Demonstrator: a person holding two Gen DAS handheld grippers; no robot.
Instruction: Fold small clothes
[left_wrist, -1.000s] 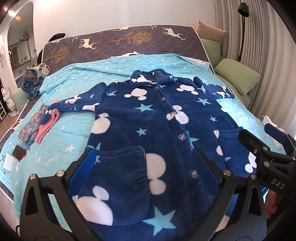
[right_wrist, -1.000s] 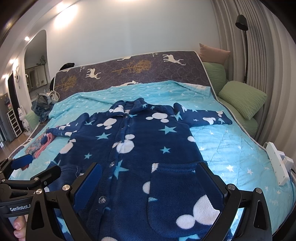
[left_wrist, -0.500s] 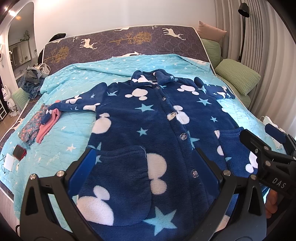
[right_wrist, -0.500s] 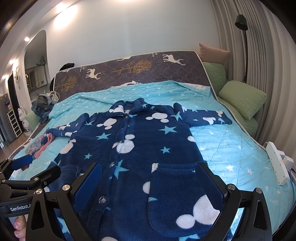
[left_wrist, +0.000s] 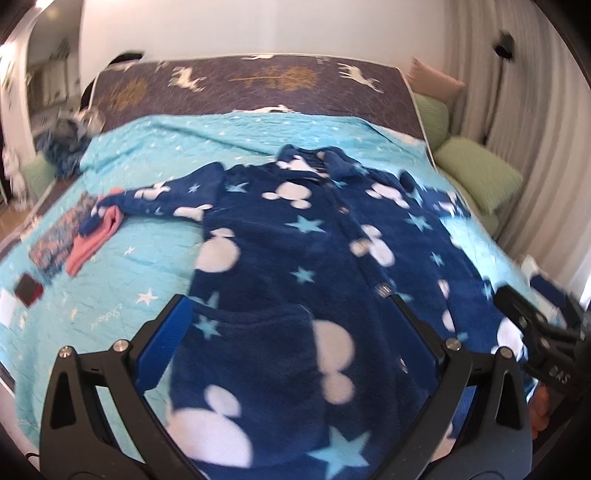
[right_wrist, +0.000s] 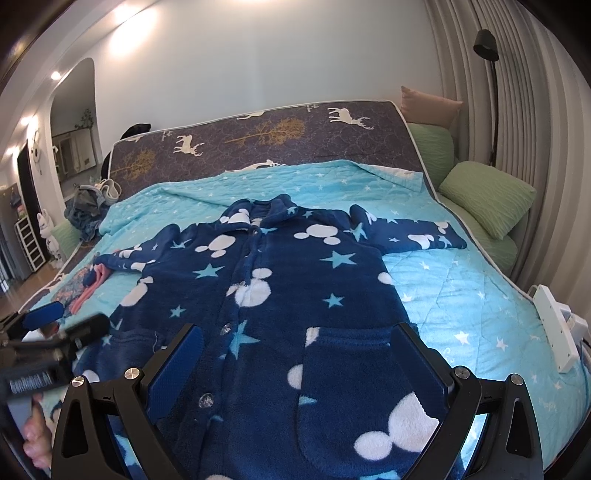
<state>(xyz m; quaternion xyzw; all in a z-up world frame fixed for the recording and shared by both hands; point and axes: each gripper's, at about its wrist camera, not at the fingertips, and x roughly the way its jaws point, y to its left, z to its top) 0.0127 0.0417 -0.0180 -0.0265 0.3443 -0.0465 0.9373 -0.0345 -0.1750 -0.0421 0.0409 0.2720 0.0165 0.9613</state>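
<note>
Both the left gripper (left_wrist: 295, 321) and right gripper (right_wrist: 295, 347) hover with fingers spread and empty above the pyjama top (right_wrist: 280, 295), flat on the bed (right_wrist: 461, 295) just ahead; risk: thick fleece bunches or slips from a shallow pinch.

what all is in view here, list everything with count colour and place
fleece robe: 1, navy with white and light blue print, spread flat on the bed, buttoned
quilt: 1, turquoise with white stars, under the robe
mattress: 1, dark with deer and tree print, bare at the far end
pillows: several, green plus one pink, right of the bed
folded clothes: small pile, pink and floral, left edge of the quilt
clothes heap: 1, blue-grey, far left
power strip: 1, white, right edge
floor lamp: 1, black, right corner
left tongs: 1, black with blue pads, open above the hem
right tongs: 1, same, open above the hem
</note>
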